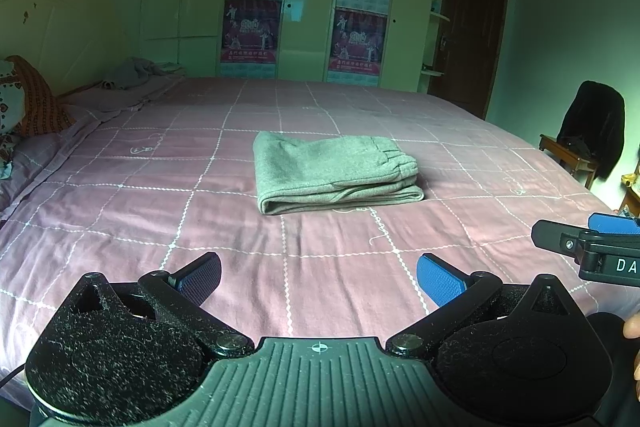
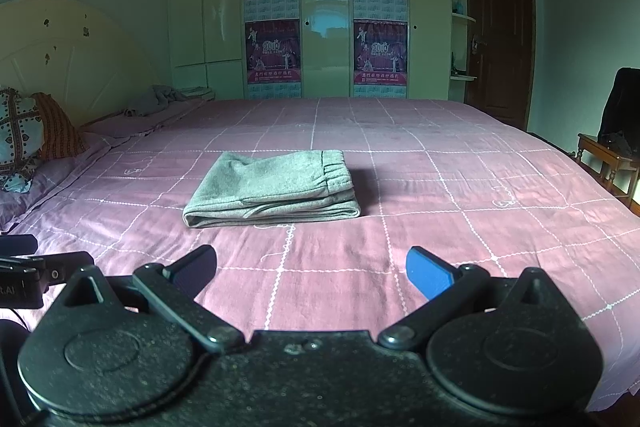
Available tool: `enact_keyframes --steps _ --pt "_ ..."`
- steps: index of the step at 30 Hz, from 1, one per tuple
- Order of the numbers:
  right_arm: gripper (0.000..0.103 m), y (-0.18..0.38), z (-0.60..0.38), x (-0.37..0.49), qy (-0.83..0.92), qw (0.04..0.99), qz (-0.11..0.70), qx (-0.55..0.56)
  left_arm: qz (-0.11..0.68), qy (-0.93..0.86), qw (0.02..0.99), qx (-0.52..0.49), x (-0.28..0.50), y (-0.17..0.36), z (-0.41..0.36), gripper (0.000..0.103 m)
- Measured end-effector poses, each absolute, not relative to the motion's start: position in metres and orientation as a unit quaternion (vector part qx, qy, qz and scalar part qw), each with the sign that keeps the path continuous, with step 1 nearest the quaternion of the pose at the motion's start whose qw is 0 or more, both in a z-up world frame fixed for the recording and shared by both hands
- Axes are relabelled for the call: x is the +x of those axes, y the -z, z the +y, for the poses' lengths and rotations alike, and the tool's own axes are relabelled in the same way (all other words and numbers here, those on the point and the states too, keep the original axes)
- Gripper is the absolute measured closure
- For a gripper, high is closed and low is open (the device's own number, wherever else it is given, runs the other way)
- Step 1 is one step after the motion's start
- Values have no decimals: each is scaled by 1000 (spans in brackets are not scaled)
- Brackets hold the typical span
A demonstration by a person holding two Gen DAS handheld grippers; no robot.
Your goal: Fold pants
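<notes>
I see the pants [image 1: 336, 173] lying mid-bed as a compact grey bundle, waistband on top, resting on the pink checked bedsheet [image 1: 160, 227]. My left gripper [image 1: 319, 281] and right gripper [image 2: 311, 273] both hang well short of them, jaws spread wide and empty. The folding looks done to me, though the far edges are hard to judge; perhaps only tidying remains.

The left hand-held gripper [image 1: 319, 279] is showing a ribbed grey-green centre plate with a small crosshair mark, black speckled round housings, round pivot screws and blue textured pads [image 1: 440, 279]. The right hand-held gripper [image 2: 312, 269] is showing a black speckled body with blue pads; its side is carrying white letters "DA". Bare skin is peeking at the left view's right edge.
</notes>
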State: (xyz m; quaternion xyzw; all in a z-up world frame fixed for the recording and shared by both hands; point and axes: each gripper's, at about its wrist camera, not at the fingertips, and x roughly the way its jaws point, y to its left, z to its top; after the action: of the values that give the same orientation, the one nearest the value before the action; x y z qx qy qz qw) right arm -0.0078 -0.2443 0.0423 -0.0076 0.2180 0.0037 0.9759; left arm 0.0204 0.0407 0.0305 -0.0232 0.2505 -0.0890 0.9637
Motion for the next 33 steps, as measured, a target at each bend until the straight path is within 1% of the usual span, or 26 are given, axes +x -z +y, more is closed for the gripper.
enact_keyframes --steps 28,33 --pt "2 -37 -250 -9 -6 974 225 -7 253 90 963 -14 23 -20 39 0" --pt "2 -37 -252 -7 -6 974 227 -4 241 97 966 -15 21 -21 39 0"
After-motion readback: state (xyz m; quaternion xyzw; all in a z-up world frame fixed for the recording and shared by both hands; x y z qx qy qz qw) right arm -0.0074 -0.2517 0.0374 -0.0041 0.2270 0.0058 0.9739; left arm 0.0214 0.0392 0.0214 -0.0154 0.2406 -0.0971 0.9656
